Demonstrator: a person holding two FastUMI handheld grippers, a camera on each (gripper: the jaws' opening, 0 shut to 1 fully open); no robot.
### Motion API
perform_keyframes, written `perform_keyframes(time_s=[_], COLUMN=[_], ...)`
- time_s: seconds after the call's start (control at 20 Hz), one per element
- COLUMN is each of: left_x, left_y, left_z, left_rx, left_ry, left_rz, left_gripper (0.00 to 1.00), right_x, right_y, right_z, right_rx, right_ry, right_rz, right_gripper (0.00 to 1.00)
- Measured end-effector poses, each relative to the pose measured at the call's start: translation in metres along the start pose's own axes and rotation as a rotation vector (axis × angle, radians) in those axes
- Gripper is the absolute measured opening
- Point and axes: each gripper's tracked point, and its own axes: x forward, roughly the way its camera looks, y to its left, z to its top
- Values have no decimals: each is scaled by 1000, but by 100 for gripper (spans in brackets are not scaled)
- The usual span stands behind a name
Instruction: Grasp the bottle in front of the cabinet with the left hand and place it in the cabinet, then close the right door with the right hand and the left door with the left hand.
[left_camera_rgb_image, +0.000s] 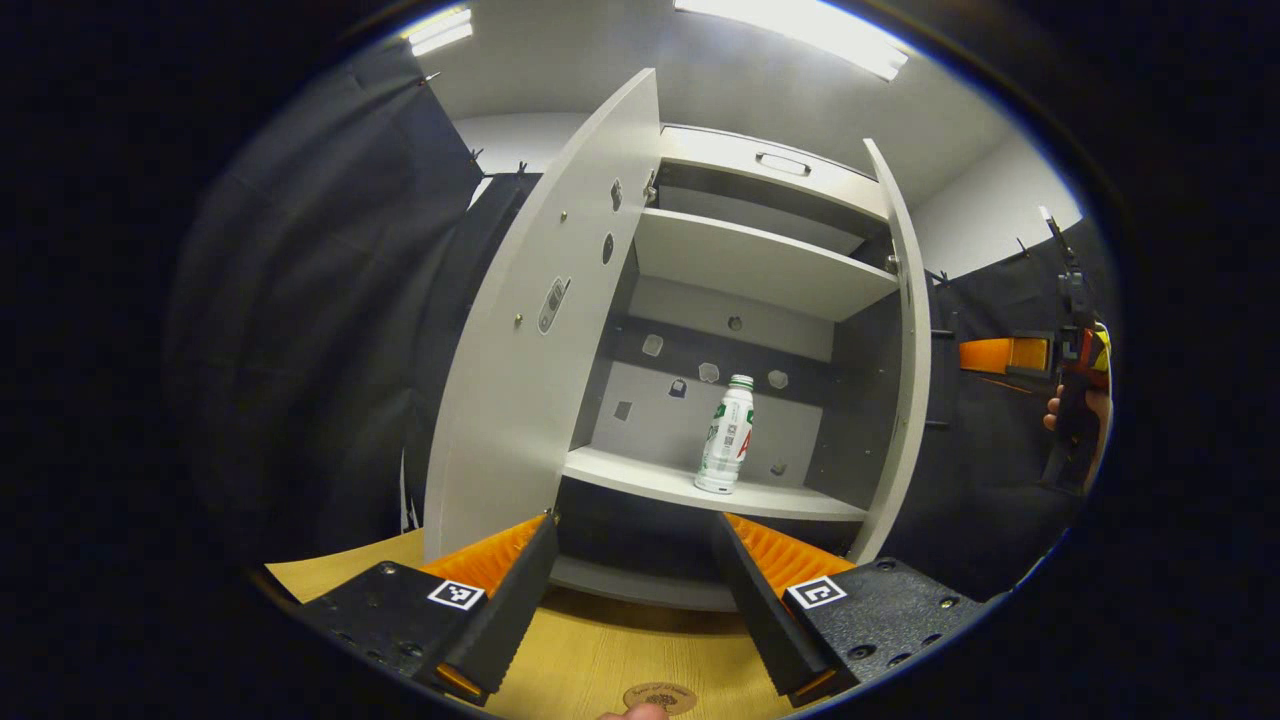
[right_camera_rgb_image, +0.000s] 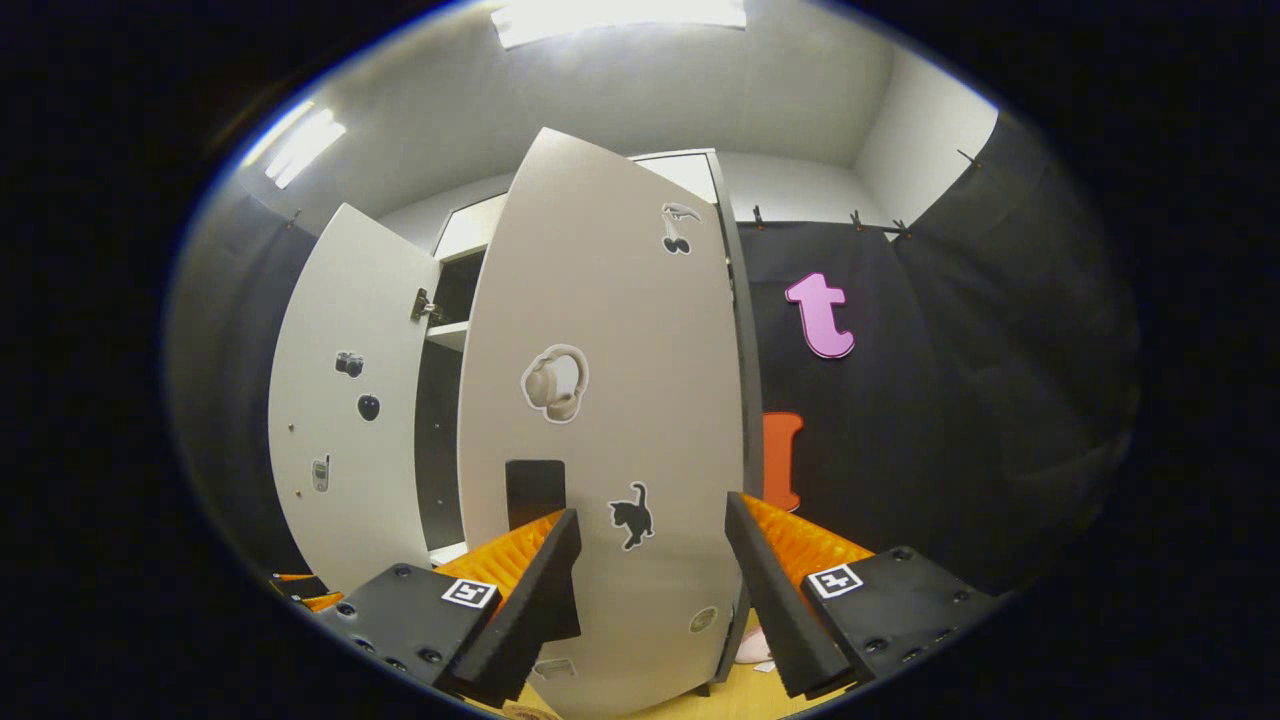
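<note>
A white bottle (left_camera_rgb_image: 725, 435) with a green cap stands upright on the middle shelf (left_camera_rgb_image: 650, 480) of the white cabinet (left_camera_rgb_image: 760, 265). Both doors are swung out. My left gripper (left_camera_rgb_image: 635, 530) is open and holds nothing; it is drawn back from the cabinet front, below shelf level. The left door (left_camera_rgb_image: 540, 330) stands to its left, and the right door (left_camera_rgb_image: 905, 350) shows nearly edge-on. My right gripper (right_camera_rgb_image: 650, 520) is open, close in front of the right door's sticker-covered outer face (right_camera_rgb_image: 600, 400); whether it touches is unclear. In the left gripper view, the right gripper (left_camera_rgb_image: 1075, 380) appears beyond that door, held by a hand.
A yellow wooden tabletop (left_camera_rgb_image: 600, 650) lies under the cabinet, with a small round wooden disc (left_camera_rgb_image: 660, 695) at its near edge. Black cloth walls hang on both sides. The left door (right_camera_rgb_image: 340, 420) stands wide open.
</note>
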Motion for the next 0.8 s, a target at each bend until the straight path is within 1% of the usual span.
perform_keyframes(time_s=[0.1,0.15,0.3,0.35,0.5,0.55,0.6,0.65,0.7,0.75,0.8], left_x=[-3,-3,-7,-8,-10,-12,-14,-15,-16,-16,-16], left_y=[7,11,23,27,43,50,57,66,76,84,91], left_z=[5,8,17,19,26,32,37,44,51,57,62], left_rx=[11,16,19,13,-23,-36,-47,-50,-49,-47,-49], left_ry=[-11,-18,-39,-43,-60,-76,-91,-105,-119,-126,-132], left_rz=[16,26,58,66,106,126,145,163,181,195,209], left_gripper=[95,94,94,94,94,94,94,94,94,95,97], right_x=[10,11,26,31,47,47,48,50,52,55,58], right_y=[9,12,34,39,45,44,45,46,49,49,50], right_z=[-4,-9,-22,-28,-34,-33,-34,-35,-36,-37,-39], right_rx=[21,31,45,37,17,19,23,30,37,44,52], right_ry=[5,13,40,52,49,49,54,58,59,63,64], right_rz=[20,31,70,71,52,48,47,50,51,50,48], right_gripper=[97,89,89,95,95,92,97,100,97,95,95])
